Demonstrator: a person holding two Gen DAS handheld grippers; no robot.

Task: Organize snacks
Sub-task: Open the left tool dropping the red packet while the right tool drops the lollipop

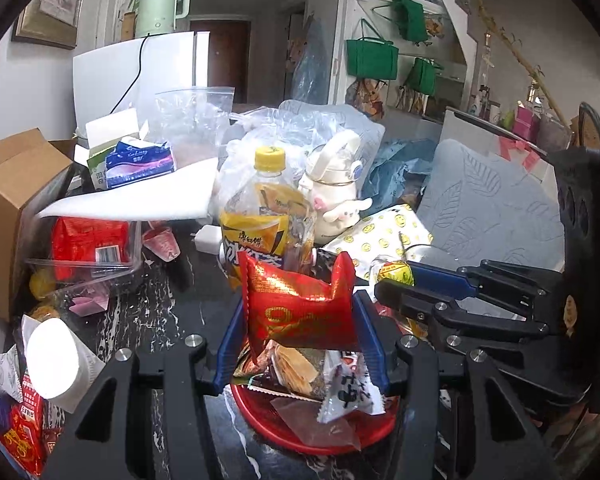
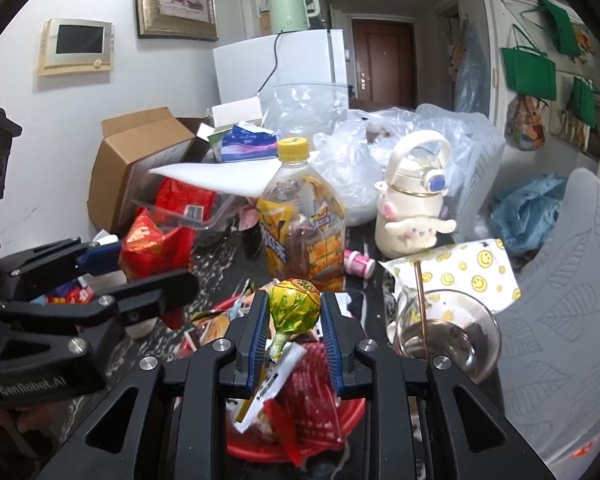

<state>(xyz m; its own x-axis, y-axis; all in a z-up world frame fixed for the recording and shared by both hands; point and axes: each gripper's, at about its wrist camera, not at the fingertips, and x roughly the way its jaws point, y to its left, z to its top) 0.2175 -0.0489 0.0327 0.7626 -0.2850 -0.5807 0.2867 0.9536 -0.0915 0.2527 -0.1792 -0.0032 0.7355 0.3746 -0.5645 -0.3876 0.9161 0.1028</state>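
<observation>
while both tools are hovering, the red tray (image 2: pixel 236 450) is lying at 6 o'clock beneath them, probably nearer the right tool (image 2: pixel 295 312), which is pinching a lollipop (image 2: pixel 294 306); the left tool (image 1: pixel 300 312) is clamping a red packet (image 1: pixel 296 308).

the left gripper (image 1: pixel 300 312) is clamping a red snack packet (image 1: pixel 296 308) above a red plate (image 1: pixel 284 432) piled with snacks, while the right gripper (image 1: pixel 396 280) is gripping a lollipop (image 1: pixel 396 273) just right of it, before a yellow-capped bottle (image 1: pixel 266 216)
</observation>
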